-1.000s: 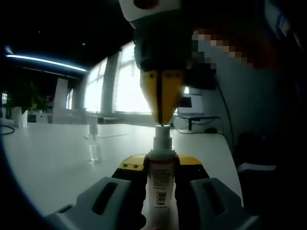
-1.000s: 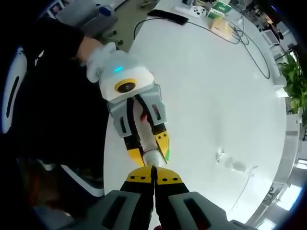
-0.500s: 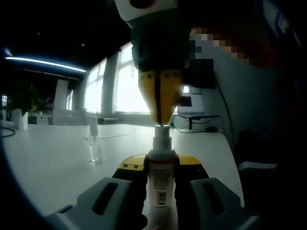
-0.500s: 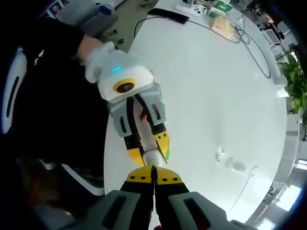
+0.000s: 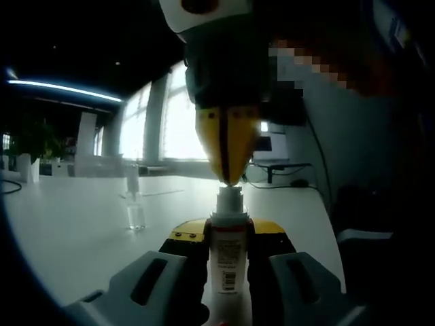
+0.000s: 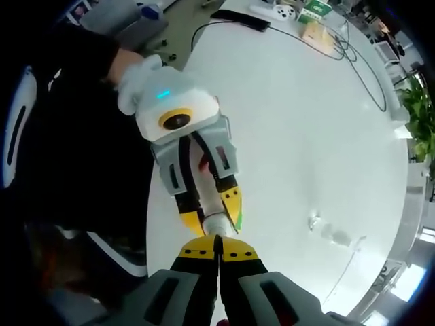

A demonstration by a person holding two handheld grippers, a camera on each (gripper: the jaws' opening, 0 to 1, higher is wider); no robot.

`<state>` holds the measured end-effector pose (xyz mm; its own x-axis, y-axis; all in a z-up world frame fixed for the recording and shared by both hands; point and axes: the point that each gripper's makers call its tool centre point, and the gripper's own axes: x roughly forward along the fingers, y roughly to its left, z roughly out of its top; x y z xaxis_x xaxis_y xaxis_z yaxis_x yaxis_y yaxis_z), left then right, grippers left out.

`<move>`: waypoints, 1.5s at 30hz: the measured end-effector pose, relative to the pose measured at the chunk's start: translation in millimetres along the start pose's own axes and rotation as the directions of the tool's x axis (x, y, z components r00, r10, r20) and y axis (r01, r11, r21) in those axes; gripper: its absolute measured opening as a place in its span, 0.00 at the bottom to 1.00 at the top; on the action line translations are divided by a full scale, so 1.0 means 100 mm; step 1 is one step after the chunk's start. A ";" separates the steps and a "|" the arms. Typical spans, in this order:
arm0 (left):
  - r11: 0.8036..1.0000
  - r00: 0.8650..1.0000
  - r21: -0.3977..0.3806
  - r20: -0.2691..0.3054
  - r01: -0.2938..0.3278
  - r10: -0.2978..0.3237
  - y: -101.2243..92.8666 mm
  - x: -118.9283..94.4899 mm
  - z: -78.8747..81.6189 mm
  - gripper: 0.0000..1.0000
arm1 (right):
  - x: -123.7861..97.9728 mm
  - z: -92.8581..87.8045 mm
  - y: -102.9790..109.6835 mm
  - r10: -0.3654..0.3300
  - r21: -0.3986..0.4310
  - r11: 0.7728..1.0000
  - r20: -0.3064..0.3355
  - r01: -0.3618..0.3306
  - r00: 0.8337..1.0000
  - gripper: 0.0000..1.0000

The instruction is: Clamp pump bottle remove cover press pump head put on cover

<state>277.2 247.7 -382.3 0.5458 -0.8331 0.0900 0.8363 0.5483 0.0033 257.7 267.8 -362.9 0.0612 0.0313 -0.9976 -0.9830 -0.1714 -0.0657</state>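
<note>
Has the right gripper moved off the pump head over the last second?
Barely. In the left gripper view the right gripper has risen slightly, judged against the pump bottle, which the left gripper holds steady; its tips are still at the pump head.

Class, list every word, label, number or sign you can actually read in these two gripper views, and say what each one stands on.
No text reads clearly.
Label on the pump bottle clamped in the left gripper: a red band and a barcode-like block, print too blurred to read.
Green box at the far end of the white table: lettering too small to read.
</note>
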 end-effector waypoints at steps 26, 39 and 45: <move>1.000 1.000 -0.007 0.004 -0.001 0.001 0.01 0.00 0.00 0.12 | -0.06 0.00 0.01 0.023 -0.011 1.000 0.010 -0.023 1.000 0.00; 1.000 1.000 -0.006 0.005 -0.001 0.001 0.00 0.00 0.00 0.12 | -0.07 -0.01 0.00 0.025 -0.003 1.000 0.025 -0.025 0.999 0.00; 1.000 1.000 -0.006 0.005 -0.002 0.002 -0.01 -0.01 0.00 0.12 | -0.06 -0.01 0.00 0.023 -0.013 1.000 0.017 -0.023 1.000 0.00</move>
<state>276.3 247.9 -382.0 0.5470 -0.8317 0.0952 0.8356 0.5493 -0.0027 257.6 266.8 -356.6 0.0357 0.0446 -0.9984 -0.9818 -0.1851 -0.0434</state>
